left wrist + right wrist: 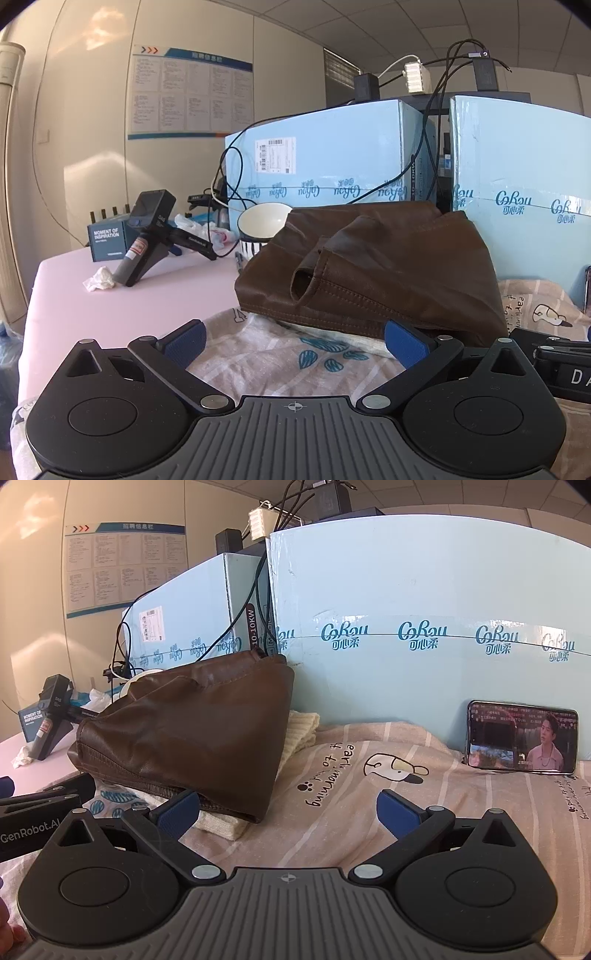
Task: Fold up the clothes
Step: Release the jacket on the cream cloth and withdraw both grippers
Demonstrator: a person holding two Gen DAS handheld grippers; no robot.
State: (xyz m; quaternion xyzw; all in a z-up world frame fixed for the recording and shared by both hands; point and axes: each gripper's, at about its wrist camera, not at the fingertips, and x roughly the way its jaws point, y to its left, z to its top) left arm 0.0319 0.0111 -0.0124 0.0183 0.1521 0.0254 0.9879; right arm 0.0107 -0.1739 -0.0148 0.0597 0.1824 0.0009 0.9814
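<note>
brown leather jacket [369, 269]: heaped on printed sheet [369, 812] atop cream knit [299, 734]; likely heavy, supple, slick. grip stitched hem. left tool [295, 341], right tool [288, 812]: both spread, empty.

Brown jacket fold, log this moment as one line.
brown jacket: folded, atop cream knit | left gripper: open, empty | right gripper: open, empty | printed sheet: underneath

- An office room: a printed notice board [190, 94] on the wall, a panelled drop ceiling [369, 22].
- Stacked blue shipping cartons [332, 155], chargers and cables [436, 122] along the table's [147, 295] far edge.
</note>
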